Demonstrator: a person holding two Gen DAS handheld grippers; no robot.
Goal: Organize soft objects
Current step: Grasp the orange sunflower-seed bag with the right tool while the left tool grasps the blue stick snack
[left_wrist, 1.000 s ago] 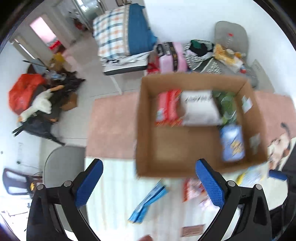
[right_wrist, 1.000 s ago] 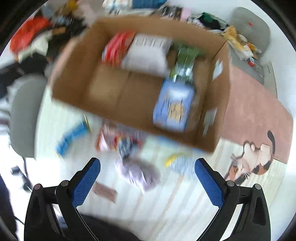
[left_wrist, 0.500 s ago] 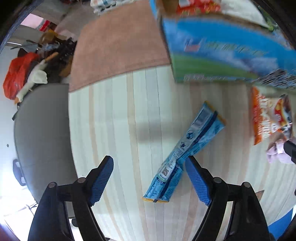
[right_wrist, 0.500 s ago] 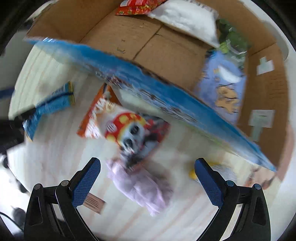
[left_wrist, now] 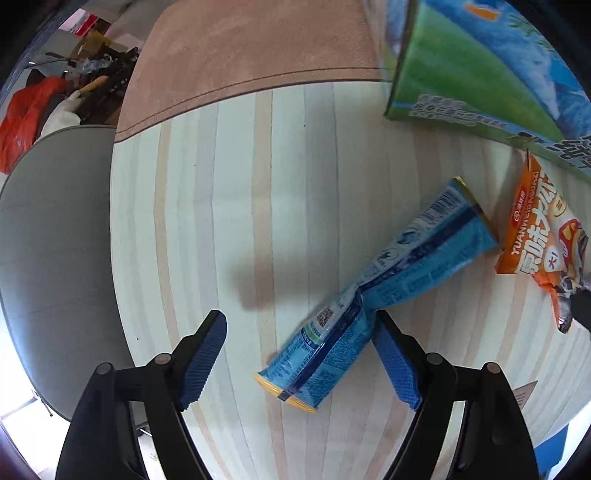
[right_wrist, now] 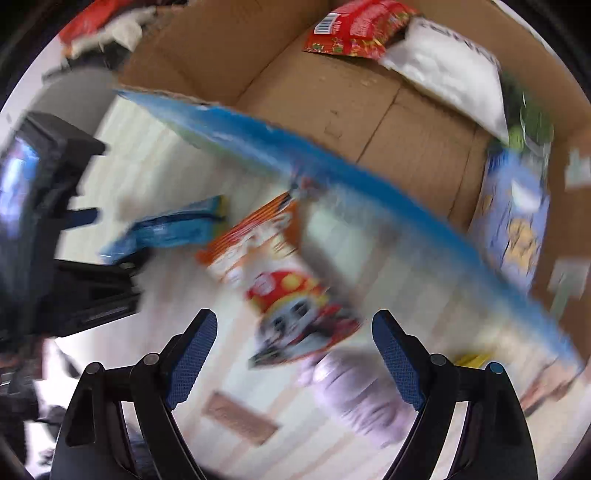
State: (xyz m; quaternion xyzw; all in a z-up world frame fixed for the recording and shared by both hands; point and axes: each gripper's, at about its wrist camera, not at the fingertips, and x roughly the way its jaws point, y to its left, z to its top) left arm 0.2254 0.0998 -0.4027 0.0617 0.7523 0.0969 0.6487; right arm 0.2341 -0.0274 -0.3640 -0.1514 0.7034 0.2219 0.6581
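My left gripper [left_wrist: 299, 358] is open and low over a long blue snack packet [left_wrist: 373, 295] lying on the striped table; the packet's near end lies between the fingers, closer to the right one. An orange snack bag [left_wrist: 539, 240] lies to its right. My right gripper [right_wrist: 295, 354] is open above the same orange bag [right_wrist: 280, 280], with a lilac soft bundle [right_wrist: 354, 391] just beyond the bag. The blue packet [right_wrist: 170, 229] and my left gripper [right_wrist: 55, 236] show at left. A cardboard box [right_wrist: 332, 99] holds a red packet [right_wrist: 354, 27], a white pouch [right_wrist: 450, 70] and a blue bag [right_wrist: 513, 218].
The box's blue-green printed wall [left_wrist: 480, 74] stands at the table's far right. A pink mat [left_wrist: 240, 55] lies beyond, a grey chair [left_wrist: 55, 240] at left. A small brown card [right_wrist: 240, 417] lies near the right gripper. Clutter sits on the floor behind.
Both grippers have dropped from above the box toward the table. The left one has closed in on the blue packet; the right one has moved over the orange bag.
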